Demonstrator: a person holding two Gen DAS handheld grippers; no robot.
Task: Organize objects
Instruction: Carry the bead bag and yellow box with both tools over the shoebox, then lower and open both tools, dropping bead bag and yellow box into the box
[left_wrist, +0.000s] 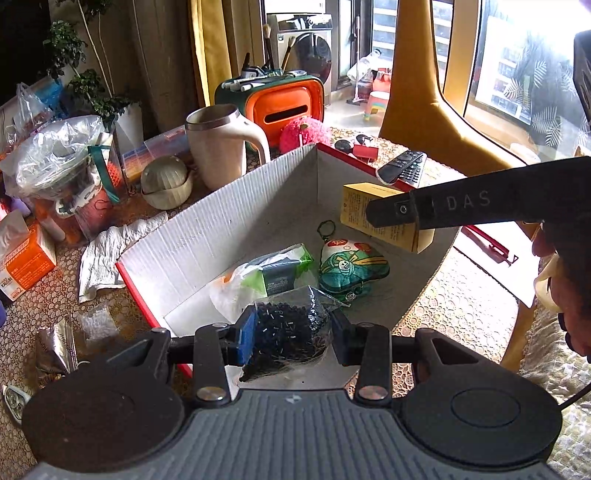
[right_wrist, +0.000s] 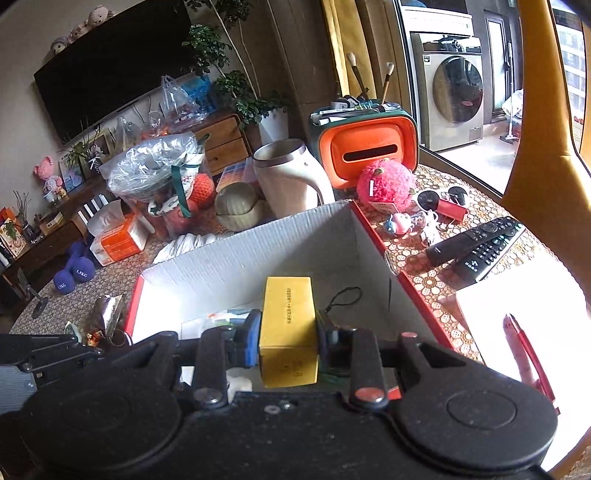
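A red-edged cardboard box (left_wrist: 207, 225) stands open on the table, and also shows in the right wrist view (right_wrist: 258, 243). Inside lie a green pouch (left_wrist: 351, 269) and a green-and-white packet (left_wrist: 273, 273). My left gripper (left_wrist: 291, 332) is shut on a clear bag of black beads (left_wrist: 291, 325), held over the box's near edge. My right gripper (right_wrist: 286, 339) is shut on a yellow carton (right_wrist: 288, 325) and holds it above the box. In the left wrist view the carton (left_wrist: 369, 206) hangs over the box's right side.
A cream mug (left_wrist: 218, 144), an orange caddy (left_wrist: 284, 107), a pink pompom (left_wrist: 303, 134) and a lidded bowl (left_wrist: 166, 182) stand behind the box. Remotes (right_wrist: 476, 243) and a white pad with a red pen (right_wrist: 524, 347) lie to the right. A foil packet (left_wrist: 55, 347) lies left.
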